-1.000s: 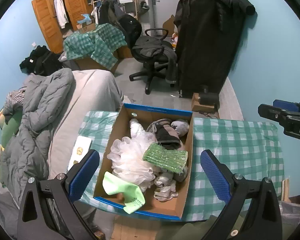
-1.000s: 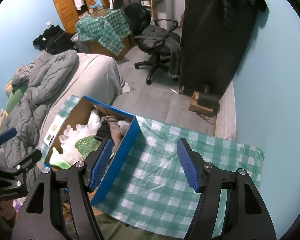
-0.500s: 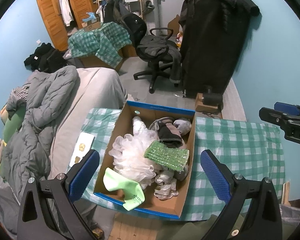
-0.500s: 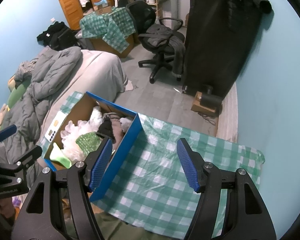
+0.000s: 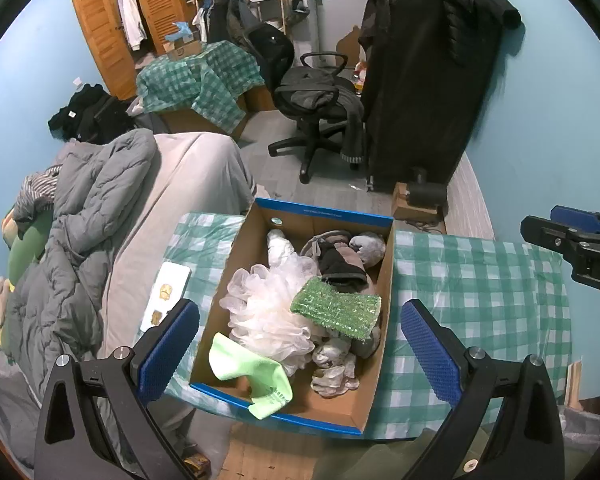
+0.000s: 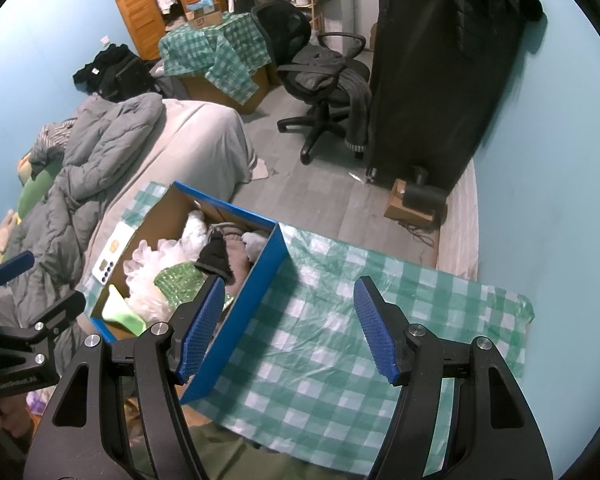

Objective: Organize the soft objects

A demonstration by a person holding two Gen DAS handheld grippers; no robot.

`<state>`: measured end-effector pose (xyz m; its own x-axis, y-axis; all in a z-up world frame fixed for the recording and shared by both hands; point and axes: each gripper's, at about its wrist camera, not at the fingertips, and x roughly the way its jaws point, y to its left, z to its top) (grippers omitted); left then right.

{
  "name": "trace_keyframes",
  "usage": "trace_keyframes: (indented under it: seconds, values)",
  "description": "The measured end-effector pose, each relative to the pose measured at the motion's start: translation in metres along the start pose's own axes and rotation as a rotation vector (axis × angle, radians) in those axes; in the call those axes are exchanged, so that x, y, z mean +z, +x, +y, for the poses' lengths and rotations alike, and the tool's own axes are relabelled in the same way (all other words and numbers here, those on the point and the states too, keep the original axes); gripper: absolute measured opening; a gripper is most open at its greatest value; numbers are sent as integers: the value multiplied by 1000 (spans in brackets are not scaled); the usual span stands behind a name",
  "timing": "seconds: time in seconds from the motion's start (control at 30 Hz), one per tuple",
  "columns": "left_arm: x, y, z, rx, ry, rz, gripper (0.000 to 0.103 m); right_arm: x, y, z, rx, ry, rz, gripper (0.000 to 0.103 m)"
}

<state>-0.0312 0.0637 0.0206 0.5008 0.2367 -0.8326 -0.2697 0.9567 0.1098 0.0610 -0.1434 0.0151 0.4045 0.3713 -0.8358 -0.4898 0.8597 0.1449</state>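
Both my tools are held above the table with nothing in them: my left gripper (image 5: 300, 344) hangs over the cardboard box (image 5: 374, 280), its blue pads spread wide, and my right gripper (image 6: 288, 328) hovers over the bare checked tablecloth (image 6: 340, 360) to the right of the box, fingers parted just as far.

The soft things all lie inside the box, which stands on the left half of the table, close to its near edge. A white mesh bath pouf (image 5: 268, 312) fills the middle; a green scrubbing cloth (image 5: 336, 310) rests across it toward the right wall. A lime-green cloth (image 5: 256, 376) droops over the near-left corner, a crumpled whitish rag (image 5: 334, 368) sits by the near-right, and a dark sock or glove (image 5: 342, 266) and a grey plush lump (image 5: 368, 246) crowd the far-right corner.

As for the step — this could be the soft things gathered and put away, or a heap waiting to be sorted out onto the cloth; I cannot tell which. Neither tool is committed to anything. Any pick from here would call for care: the pouf is springy and loose, the cloths overlap — one pinch may drag a neighbour along.
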Motion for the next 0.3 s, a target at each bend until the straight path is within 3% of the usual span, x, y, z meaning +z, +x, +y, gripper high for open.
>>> trace_keyframes:
  seconds: [0.3]
  values:
    - [0, 0, 0, 1, 13, -7, 102, -5, 2, 0, -6, 15, 1, 66]
